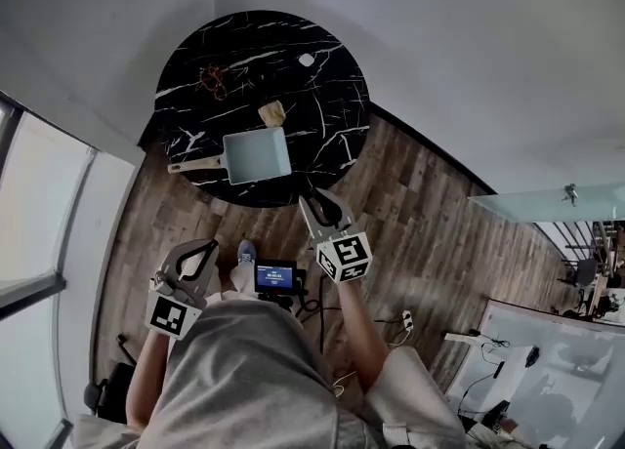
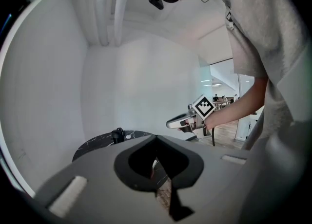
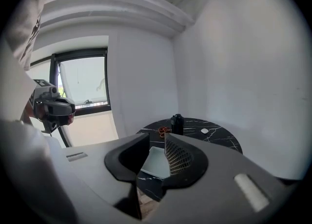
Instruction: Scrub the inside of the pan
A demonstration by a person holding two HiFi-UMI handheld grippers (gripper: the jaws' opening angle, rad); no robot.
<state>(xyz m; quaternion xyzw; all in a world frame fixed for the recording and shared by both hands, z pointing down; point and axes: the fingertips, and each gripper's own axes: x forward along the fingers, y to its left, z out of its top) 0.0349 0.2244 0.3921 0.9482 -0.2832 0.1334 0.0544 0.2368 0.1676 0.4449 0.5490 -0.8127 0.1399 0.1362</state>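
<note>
Two grippers hang short of the round black table's [image 1: 327,120] near edge, over wood floor [image 1: 410,213] with open room around them — left gripper [image 1: 208,245] with jaws pressed together, right gripper [image 1: 320,203] with jaws apart. I see the square pan [image 1: 258,155] near that edge, pale inside facing up — a small tan object [image 1: 272,113] sits just behind it.
</note>
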